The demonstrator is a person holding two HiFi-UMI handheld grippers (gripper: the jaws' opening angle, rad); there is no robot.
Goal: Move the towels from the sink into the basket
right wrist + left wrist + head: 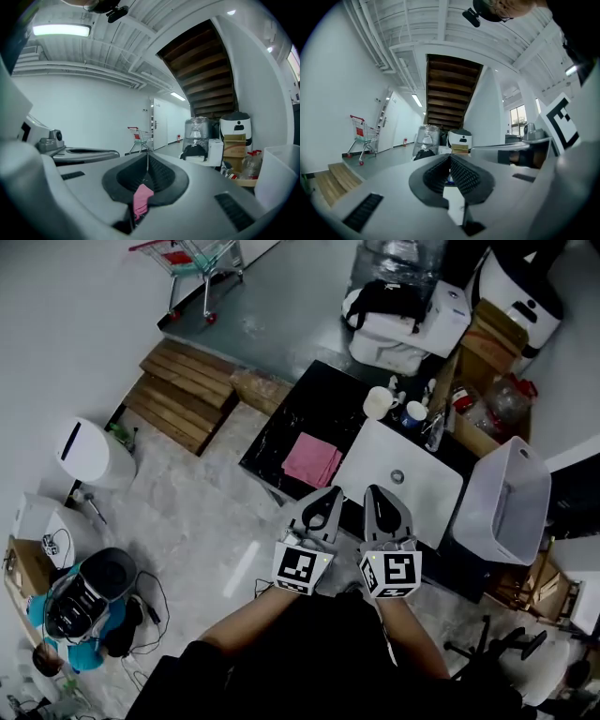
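In the head view a pink towel (312,458) lies folded on the black counter (281,442), just left of the white sink (427,493). The sink basin shows only its drain. A tall white basket (506,502) stands at the sink's right; its rim (281,173) shows in the right gripper view. My left gripper (332,491) and right gripper (376,490) hover side by side at the counter's near edge, both pointing level. Both are shut with nothing held. In the right gripper view a pink patch (142,199) shows through the gap behind the closed tips (147,157). The left gripper (450,158) also has its tips together.
Cups and bottles (394,407) crowd the counter's far end. Wooden pallets (187,390) and a white bin (89,451) lie to the left on the floor, a shopping cart (202,259) further off. Boxes and wrapped appliances (403,306) stand behind the counter.
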